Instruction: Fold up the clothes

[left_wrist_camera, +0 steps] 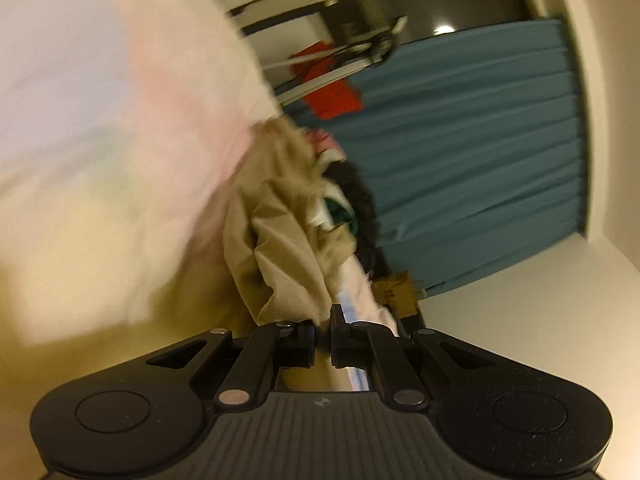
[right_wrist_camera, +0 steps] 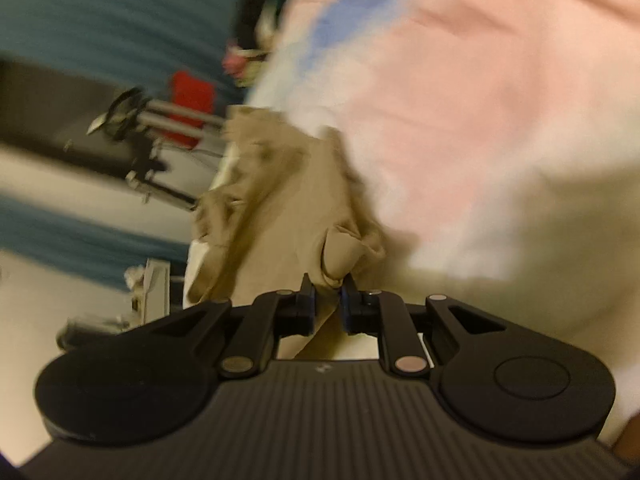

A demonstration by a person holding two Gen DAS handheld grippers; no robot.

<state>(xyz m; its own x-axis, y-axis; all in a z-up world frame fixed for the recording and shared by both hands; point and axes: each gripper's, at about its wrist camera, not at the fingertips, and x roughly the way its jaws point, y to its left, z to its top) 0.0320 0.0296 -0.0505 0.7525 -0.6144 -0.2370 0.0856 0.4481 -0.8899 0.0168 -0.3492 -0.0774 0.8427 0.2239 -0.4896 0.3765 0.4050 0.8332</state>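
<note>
A crumpled beige garment (left_wrist_camera: 280,248) lies on a pale pastel sheet (left_wrist_camera: 100,100). In the left wrist view its lower edge runs down into my left gripper (left_wrist_camera: 325,330), whose jaws are pressed together on the cloth. The right wrist view shows the same beige garment (right_wrist_camera: 280,208), with a bunched fold pinched in my right gripper (right_wrist_camera: 328,296). Thin cloth hangs through the narrow gap between its pads. Both views are rolled sideways and blurred.
More clothes are heaped behind the beige one, including a dark garment (left_wrist_camera: 360,200) and a pink piece (right_wrist_camera: 234,60). A blue curtain (left_wrist_camera: 460,160) hangs behind them. A red item (left_wrist_camera: 334,98) hangs on a metal rack (right_wrist_camera: 136,128), and a cardboard box (left_wrist_camera: 396,292) sits near the wall.
</note>
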